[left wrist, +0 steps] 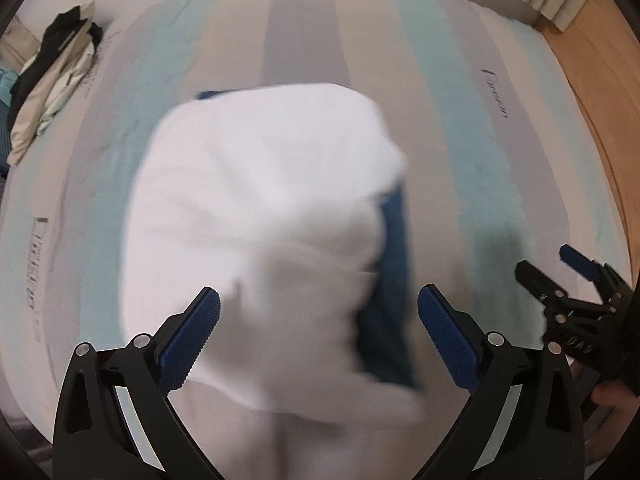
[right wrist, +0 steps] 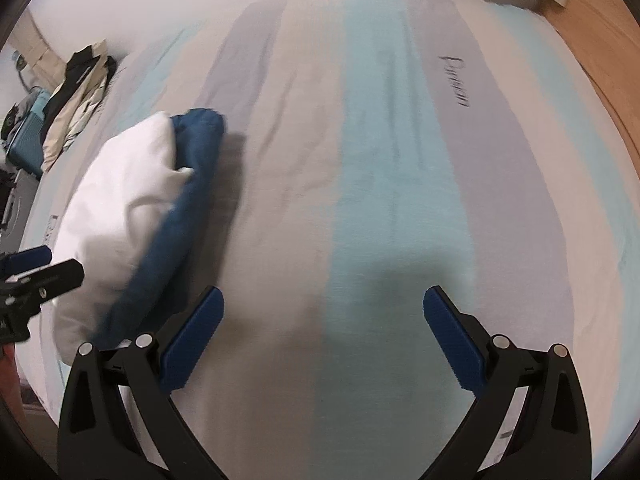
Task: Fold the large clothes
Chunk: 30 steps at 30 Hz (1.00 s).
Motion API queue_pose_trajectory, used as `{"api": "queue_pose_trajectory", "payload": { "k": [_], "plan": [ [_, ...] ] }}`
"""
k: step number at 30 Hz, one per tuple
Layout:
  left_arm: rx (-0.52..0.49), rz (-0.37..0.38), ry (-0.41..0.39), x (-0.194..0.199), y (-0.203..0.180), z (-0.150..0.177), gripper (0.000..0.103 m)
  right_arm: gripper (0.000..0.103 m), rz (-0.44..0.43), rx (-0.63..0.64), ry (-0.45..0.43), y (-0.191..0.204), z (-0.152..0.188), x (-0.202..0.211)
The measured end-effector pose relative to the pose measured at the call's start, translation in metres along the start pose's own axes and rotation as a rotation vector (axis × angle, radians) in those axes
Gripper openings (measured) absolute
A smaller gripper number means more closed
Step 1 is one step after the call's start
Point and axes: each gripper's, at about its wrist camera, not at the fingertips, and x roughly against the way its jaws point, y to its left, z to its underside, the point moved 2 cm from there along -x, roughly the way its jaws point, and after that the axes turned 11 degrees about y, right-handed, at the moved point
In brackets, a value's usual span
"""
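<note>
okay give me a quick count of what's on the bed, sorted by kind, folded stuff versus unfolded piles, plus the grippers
Folded white and blue garment: 1
Unfolded heap of black and cream clothes at the bed's far left edge: 1 heap; pieces inside too tangled to count
Grippers: 2, the left gripper and the right gripper, both open and empty
Total: 4

Soft, even indoor light, moderately bright. Heavy motion blur on white-and-blue garment (left wrist: pixel 256 216) and striped bedsheet (right wrist: pixel 380 200); gripper fingers (left wrist: pixel 192 336) sharp. Dark soft shadows on sheet beside garment and ahead of fingers. Strong fisheye curvature, black vignette at corners.
</note>
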Motion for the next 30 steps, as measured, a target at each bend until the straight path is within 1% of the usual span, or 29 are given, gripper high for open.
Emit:
{"api": "queue_pose_trajectory", "payload": {
  "k": [2,4,8,11,13,15,18,20,24,26,30],
  "plan": [
    [-0.023,-0.010,-0.004,0.002,0.022,-0.005,0.097,0.096,-0.015,0.018,0.001,0.016,-0.006,-0.001],
    [-0.016,0.028,0.007,0.005,0.050,-0.012,0.097,0.096,-0.046,0.023,0.015,0.034,-0.015,-0.005],
    [-0.041,0.069,0.038,-0.001,0.097,-0.022,0.097,0.096,-0.117,0.035,0.055,0.067,-0.033,-0.018],
    [-0.050,0.125,0.069,-0.014,0.126,-0.032,0.097,0.096,-0.199,0.012,0.102,0.085,-0.047,-0.031],
    [-0.056,0.147,0.073,-0.024,0.145,-0.036,0.097,0.096,-0.275,-0.024,0.154,0.092,-0.057,-0.044],
    [-0.065,0.173,0.095,-0.038,0.158,-0.039,0.097,0.096,-0.320,-0.042,0.196,0.098,-0.064,-0.057],
    [-0.066,0.222,0.120,-0.055,0.169,-0.045,0.097,0.096,-0.369,-0.068,0.256,0.104,-0.071,-0.077],
    [-0.068,0.279,0.130,-0.067,0.177,-0.052,0.097,0.096,-0.398,-0.084,0.296,0.106,-0.075,-0.092],
    [-0.086,0.356,0.164,-0.092,0.184,-0.064,0.098,0.096,-0.432,-0.118,0.358,0.108,-0.077,-0.118],
    [-0.092,0.400,0.183,-0.104,0.186,-0.070,0.098,0.096,-0.462,-0.114,0.382,0.114,-0.076,-0.129],
    [-0.112,0.464,0.212,-0.123,0.186,-0.076,0.098,0.096,-0.494,-0.081,0.422,0.127,-0.076,-0.145]
  ]
}}
